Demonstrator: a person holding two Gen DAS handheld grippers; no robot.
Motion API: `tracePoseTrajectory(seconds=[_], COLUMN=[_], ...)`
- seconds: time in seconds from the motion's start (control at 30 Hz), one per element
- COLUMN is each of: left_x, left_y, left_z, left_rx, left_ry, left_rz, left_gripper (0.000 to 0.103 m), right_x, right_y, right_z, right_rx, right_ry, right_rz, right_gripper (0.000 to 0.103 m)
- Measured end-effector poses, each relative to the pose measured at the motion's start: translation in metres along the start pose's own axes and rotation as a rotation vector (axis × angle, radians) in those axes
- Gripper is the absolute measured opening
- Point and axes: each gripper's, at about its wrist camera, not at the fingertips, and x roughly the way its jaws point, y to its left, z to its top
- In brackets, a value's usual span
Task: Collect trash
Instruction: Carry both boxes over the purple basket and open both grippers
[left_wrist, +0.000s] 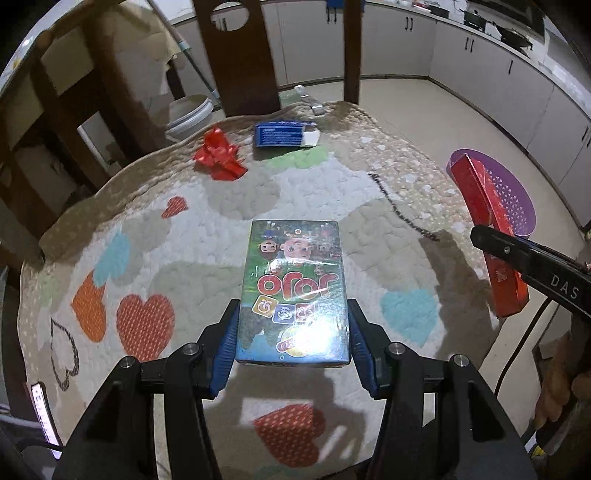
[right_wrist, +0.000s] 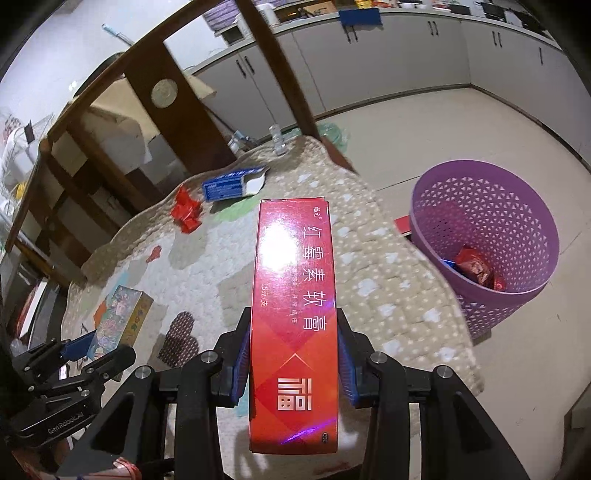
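Observation:
My left gripper (left_wrist: 293, 306) is shut on a green cartoon-printed box (left_wrist: 293, 288), its blue pads pressing both long sides just above the heart-patterned tablecloth (left_wrist: 155, 229). My right gripper (right_wrist: 293, 314) is shut on a long red carton (right_wrist: 293, 295) with white lettering, held over the table's right side. A purple mesh basket (right_wrist: 487, 221) stands on the floor right of the table, with a red wrapper (right_wrist: 476, 267) inside. On the cloth's far side lie a crumpled red wrapper (left_wrist: 218, 157) and a blue box (left_wrist: 282, 134). The right wrist view shows the left gripper (right_wrist: 96, 350) at lower left.
Dark wooden chairs (left_wrist: 236, 55) stand behind the table and at its left. A white bucket (left_wrist: 190, 114) sits on the floor beyond the far edge. Grey kitchen cabinets (right_wrist: 406, 55) line the back wall. Beige floor (right_wrist: 461, 125) spreads around the basket.

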Motion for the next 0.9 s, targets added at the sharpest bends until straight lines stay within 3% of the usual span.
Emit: tracePoseTrajectory(seconds=[0.9], left_x=[0.042], left_y=[-0.096], left_z=[0.050], left_rx=[0.155], left_ry=[0.026], left_rz=[-0.043], left_gripper=[0.053], right_x=[-0.024], right_y=[-0.112], right_z=[0.027], right_rx=[0.141], right_ry=[-0.061], right_rz=[-0.109], right_gripper=[0.043])
